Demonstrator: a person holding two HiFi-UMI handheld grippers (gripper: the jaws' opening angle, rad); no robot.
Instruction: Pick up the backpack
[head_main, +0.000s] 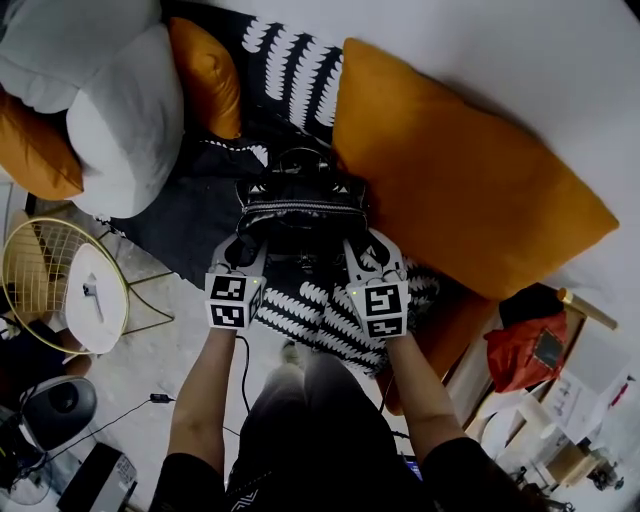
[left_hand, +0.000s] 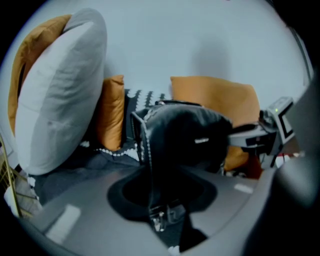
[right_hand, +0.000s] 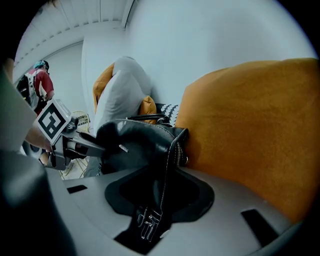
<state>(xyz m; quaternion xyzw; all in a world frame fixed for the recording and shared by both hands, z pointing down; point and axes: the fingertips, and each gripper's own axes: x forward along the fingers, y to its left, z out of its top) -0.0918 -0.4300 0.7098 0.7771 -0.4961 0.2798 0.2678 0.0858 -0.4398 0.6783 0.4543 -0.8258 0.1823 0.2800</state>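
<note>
A black leather backpack (head_main: 300, 210) stands on a sofa against a large orange cushion (head_main: 470, 190). My left gripper (head_main: 238, 250) is at its left side and my right gripper (head_main: 368, 250) at its right side. In the left gripper view the backpack (left_hand: 187, 140) fills the middle, and a stitched strap with a metal buckle (left_hand: 162, 217) runs down between the jaws of the left gripper (left_hand: 155, 185), with a dark gap beside it. In the right gripper view the zipped edge of the backpack (right_hand: 135, 142) and its buckled strap (right_hand: 145, 222) lie between the jaws of the right gripper (right_hand: 160, 185).
A grey-white pillow (head_main: 120, 110) and a small orange cushion (head_main: 205, 75) lie left of the backpack. A black-and-white patterned throw (head_main: 320, 305) hangs over the sofa's front. A yellow wire side table (head_main: 60, 280) stands on the floor at left, a red bag (head_main: 525, 350) at right.
</note>
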